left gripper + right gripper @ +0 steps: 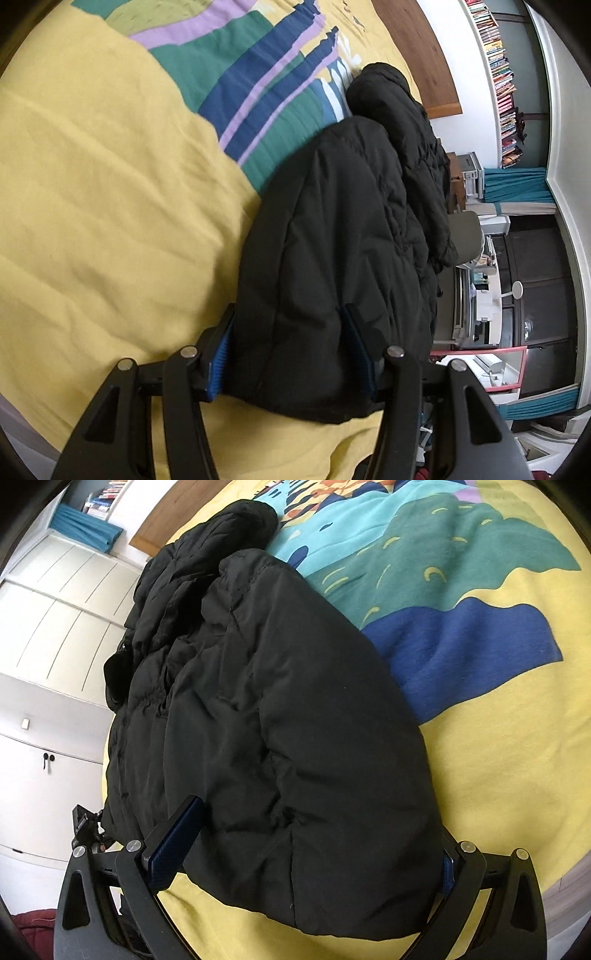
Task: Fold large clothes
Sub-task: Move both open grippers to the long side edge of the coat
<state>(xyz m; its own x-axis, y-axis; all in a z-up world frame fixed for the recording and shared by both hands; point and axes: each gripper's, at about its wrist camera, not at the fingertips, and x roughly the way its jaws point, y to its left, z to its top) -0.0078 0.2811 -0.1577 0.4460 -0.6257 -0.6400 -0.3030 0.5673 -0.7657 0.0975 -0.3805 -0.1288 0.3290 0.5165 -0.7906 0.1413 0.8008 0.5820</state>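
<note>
Left gripper (291, 354), blue-padded fingers (218, 363) pressed against both flanks of a thick fold of the black puffer jacket (332, 258), pinching it; right gripper (306, 853), jaws set wide, the jacket's padded hem bulging between them, the left pad lying against the fabric, the right pad mostly hidden behind it, so a firm grip cannot be told; the jacket (258, 701) lies on the yellow bedspread (92, 221), folded lengthwise, its far end bunched; beyond the jacket, the bedspread's printed bands of green, blue and lilac (258, 85); beside the jacket's far end, a wooden headboard (424, 55); past the jacket's edge, a bookshelf (502, 74) and white cupboards (55, 627).
</note>
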